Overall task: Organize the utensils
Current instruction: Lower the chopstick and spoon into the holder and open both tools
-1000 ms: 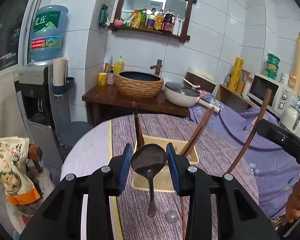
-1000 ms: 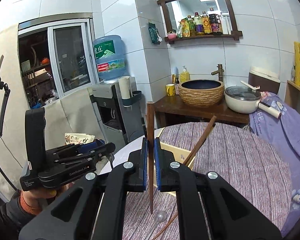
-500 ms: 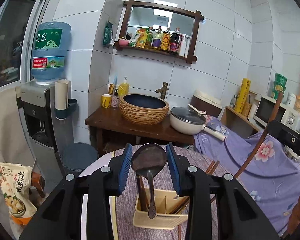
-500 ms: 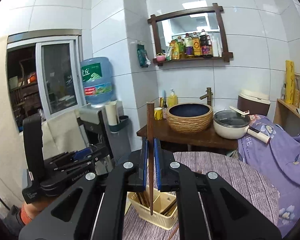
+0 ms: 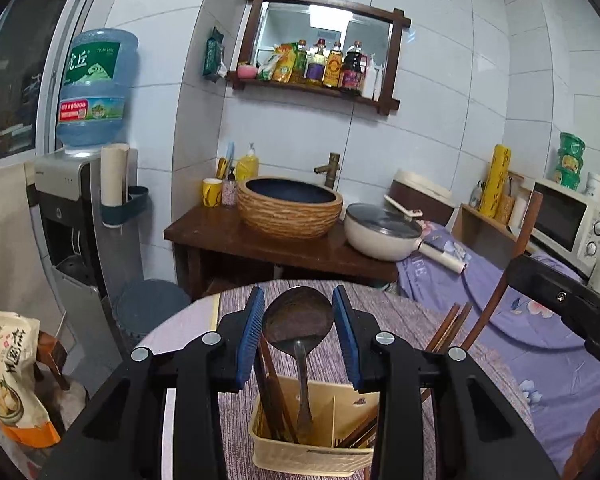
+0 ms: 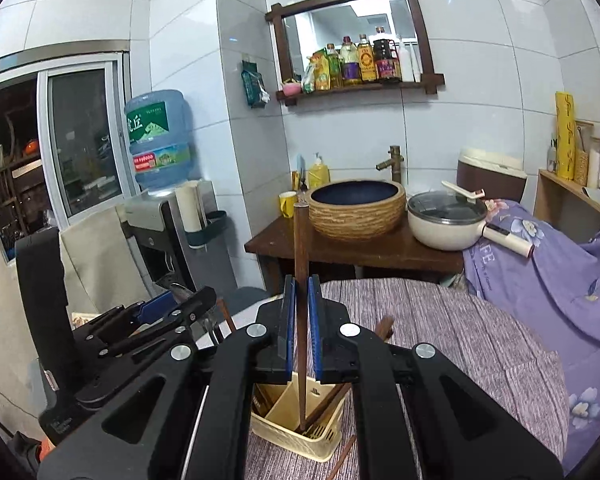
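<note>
- The left gripper (image 5: pixel 299 334) has its jaws partly open, and they squeeze the bowl of a dark metal spoon (image 5: pixel 298 318). The spoon's handle hangs down into the left part of the yellow basket (image 5: pixel 312 456).
- The right gripper (image 6: pixel 299 328) has its jaws closed tight on a brown wooden chopstick (image 6: pixel 300 256). The chopstick stands straight up, and its low tip dips into the basket's right part.
- The basket sits on the round desk (image 6: pixel 460 344) with the striped purple cloth. It has a wall down the middle. Dark sticks already stand in the left part, and more chopsticks lean in the right part.
- What could go wrong: the spoon is held only by its round bowl, so it could slip or swing if the jaws let go too high up.
- The chopstick could bump the leaning sticks or the middle wall and tip out.
- The two grippers are close together over one small basket, so they could knock each other.
- One loose chopstick (image 6: pixel 342 456) lies on the desk just beside the basket.
- Farther back are a woven sink bowl (image 5: pixel 290 208), a white pot (image 5: pixel 384 232), a water cooler (image 5: pixel 80 216) and a microwave (image 5: pixel 572 220). They are well apart and not in the way.
</note>
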